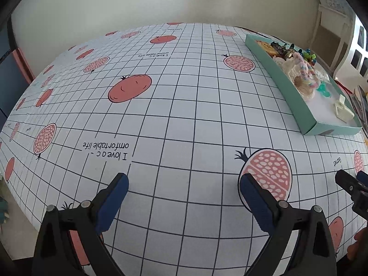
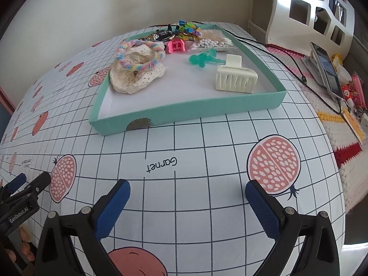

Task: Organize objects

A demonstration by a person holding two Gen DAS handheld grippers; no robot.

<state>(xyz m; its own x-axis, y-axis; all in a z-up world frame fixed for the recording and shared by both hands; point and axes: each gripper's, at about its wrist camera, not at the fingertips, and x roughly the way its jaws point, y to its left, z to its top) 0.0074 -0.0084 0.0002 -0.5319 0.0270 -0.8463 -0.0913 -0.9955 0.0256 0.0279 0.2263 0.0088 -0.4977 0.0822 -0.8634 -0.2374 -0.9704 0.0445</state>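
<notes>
Clearance: open desk (image 2: 207, 161) in front of both hand-held grippers
Teal tray (image 2: 184, 112) walls border the far right; cream hair claw (image 2: 235, 77) and lace scrunchie (image 2: 135, 73) crowd its interior; front-left corner inside stays bare

Shallow teal tray (image 2: 184, 112) holds cream claw clip (image 2: 235, 79).

The left wrist camera sits low over the worktop (image 1: 184, 105), looking forward between the open blue fingers of the left claw (image 1: 184, 197) towards the far wall, with the teal tray (image 1: 287, 96) off in the upper right of the frame. The right wrist camera looks the same way past the right claw (image 2: 187, 204), but nearer the tray (image 2: 184, 112), which fills its upper middle. Both views share the tray and the gridded cloth, and each catches the other claw at its edge.
</notes>
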